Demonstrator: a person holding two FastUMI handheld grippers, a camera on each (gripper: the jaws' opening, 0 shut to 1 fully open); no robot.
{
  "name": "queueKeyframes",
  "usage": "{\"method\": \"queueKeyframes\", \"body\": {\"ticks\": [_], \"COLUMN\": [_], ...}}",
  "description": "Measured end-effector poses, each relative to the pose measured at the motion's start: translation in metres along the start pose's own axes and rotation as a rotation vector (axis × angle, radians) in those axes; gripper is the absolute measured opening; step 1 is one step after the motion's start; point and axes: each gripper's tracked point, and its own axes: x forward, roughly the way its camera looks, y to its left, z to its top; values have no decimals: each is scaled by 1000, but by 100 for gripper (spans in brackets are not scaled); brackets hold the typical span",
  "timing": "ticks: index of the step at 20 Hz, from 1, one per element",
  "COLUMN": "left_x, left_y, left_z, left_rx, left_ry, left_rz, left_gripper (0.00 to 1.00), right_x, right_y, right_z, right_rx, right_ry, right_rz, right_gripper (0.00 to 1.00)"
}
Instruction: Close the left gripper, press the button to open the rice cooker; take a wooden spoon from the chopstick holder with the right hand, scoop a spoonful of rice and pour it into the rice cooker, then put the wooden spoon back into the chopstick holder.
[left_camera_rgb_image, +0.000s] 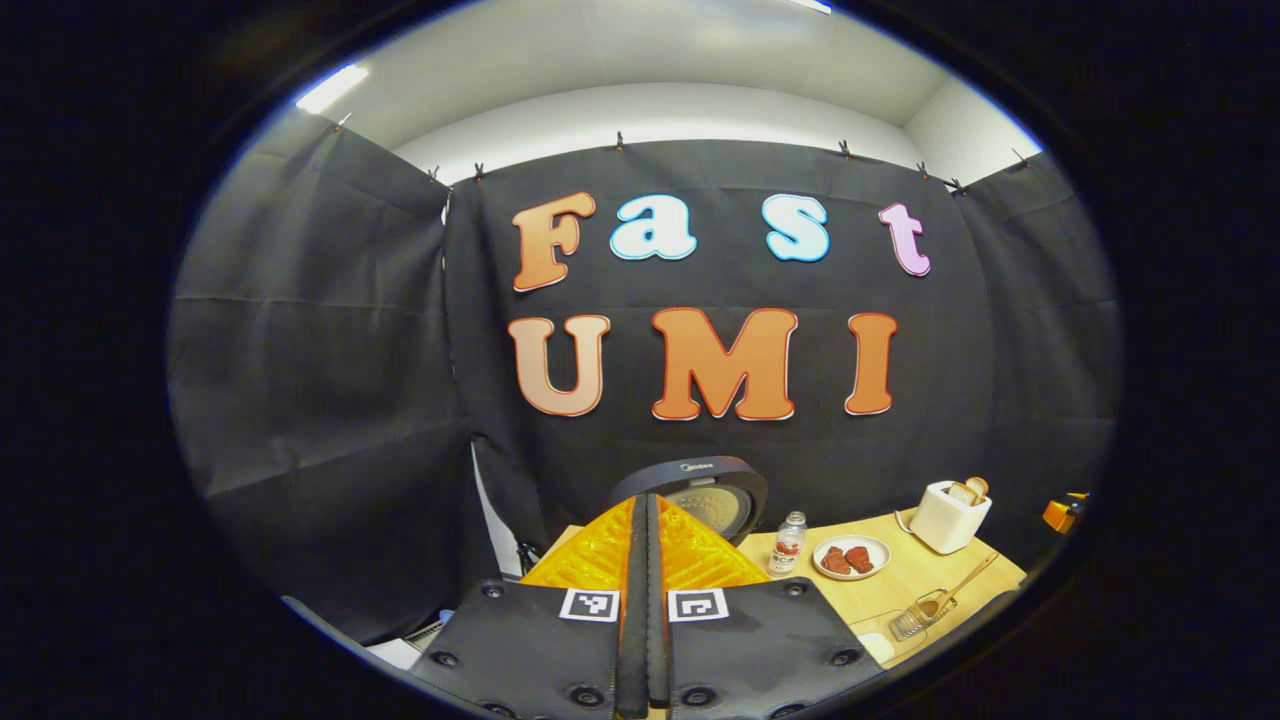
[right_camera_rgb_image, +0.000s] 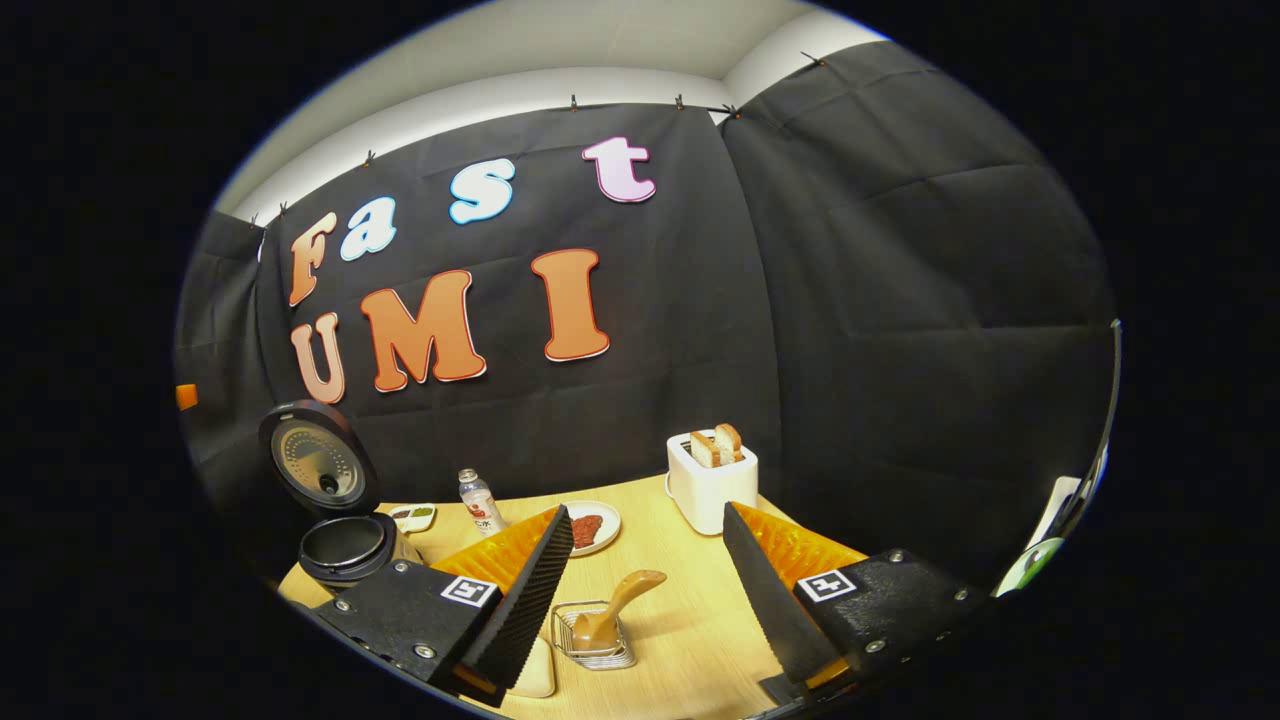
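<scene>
The rice cooker (right_camera_rgb_image: 340, 510) is seen at the far left of the table (right_camera_rgb_image: 690, 620) in the right gripper view, its lid raised upright and the inner pot exposed, so the button step is judged done. The left gripper (left_camera_rgb_image: 645, 600) is held with its fingers pressed flat together on nothing, the cooker lid rising just behind them. The right gripper (right_camera_rgb_image: 650, 590) is spread wide, and the chopstick holder (right_camera_rgb_image: 592, 640) with the wooden spoon (right_camera_rgb_image: 615, 605) is framed between its fingers, not yet touched.

The spoon is judged light, rigid and smooth (a hard squeeze is not needed, but slip is possible). Its handle leans up and to the right out of the wire holder, and that free upper part is the place to be gripped; the bowl is buried in the basket. The holder is light too and may be dragged along if the spoon is pulled sideways.

Room is open above the holder. The toaster (right_camera_rgb_image: 710, 480) stands behind, the plate (right_camera_rgb_image: 592, 528) and bottle (right_camera_rgb_image: 480, 505) farther back, and the near table edge lies just beside the holder.
</scene>
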Motion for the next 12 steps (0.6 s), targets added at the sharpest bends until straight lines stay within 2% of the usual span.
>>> {"method": "queueKeyframes", "body": {"ticks": [3,4,5,6,7,9,10,12], "left_x": [-16,-23,-26,-32,-38,-49,-54,-64], "left_y": [27,36,45,52,61,71,78,93], "left_z": [6,11,16,20,20,23,21,17], "left_rx": [-9,-16,-22,-26,-30,-37,-36,-26], "left_ry": [-10,-25,-39,-48,-60,-72,-72,-67], "left_rz": [69,98,119,136,164,187,204,247], "left_gripper": [7,2,3,10,15,30,36,32], "right_x": [21,27,33,39,44,55,58,63], "right_y": [3,3,4,4,3,3,4,7], "right_z": [-29,-39,-49,-58,-67,-85,-95,-111], "right_rx": [49,67,83,95,109,157,187,257], "right_ry": [56,75,92,104,118,156,179,224], "right_rz": [9,12,12,11,9,7,8,14], "right_gripper": [94,94,94,94,100,100,95,93]}}
